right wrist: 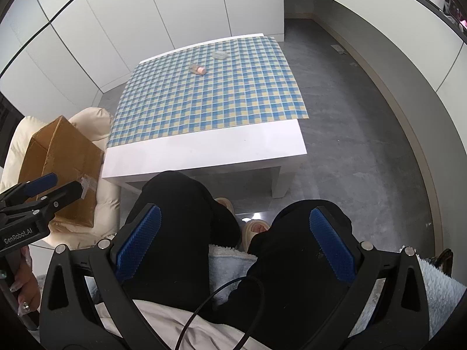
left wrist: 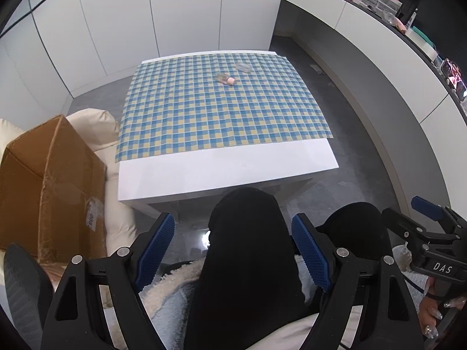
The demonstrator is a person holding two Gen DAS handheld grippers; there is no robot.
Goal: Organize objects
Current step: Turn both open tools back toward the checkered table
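Observation:
A small clear bottle with a pink cap (left wrist: 226,79) (right wrist: 198,69) lies on its side on the blue and yellow checked cloth, toward the far end of the low white table (left wrist: 227,169) (right wrist: 204,148). A small clear box (left wrist: 243,67) (right wrist: 219,55) sits a little beyond it to the right. My left gripper (left wrist: 233,250) (right wrist: 48,188) is open over the person's knee, well short of the table. My right gripper (right wrist: 236,245) (left wrist: 429,208) is also open, above the person's black-trousered legs. Nothing is between either pair of blue pads.
A brown cardboard box (left wrist: 49,192) (right wrist: 62,169) rests on a cream cushioned seat left of the table. A long white counter (left wrist: 379,67) curves along the right, its top crowded with items. Grey floor (right wrist: 364,145) lies between it and the table. A black cable (right wrist: 221,300) loops over the person's lap.

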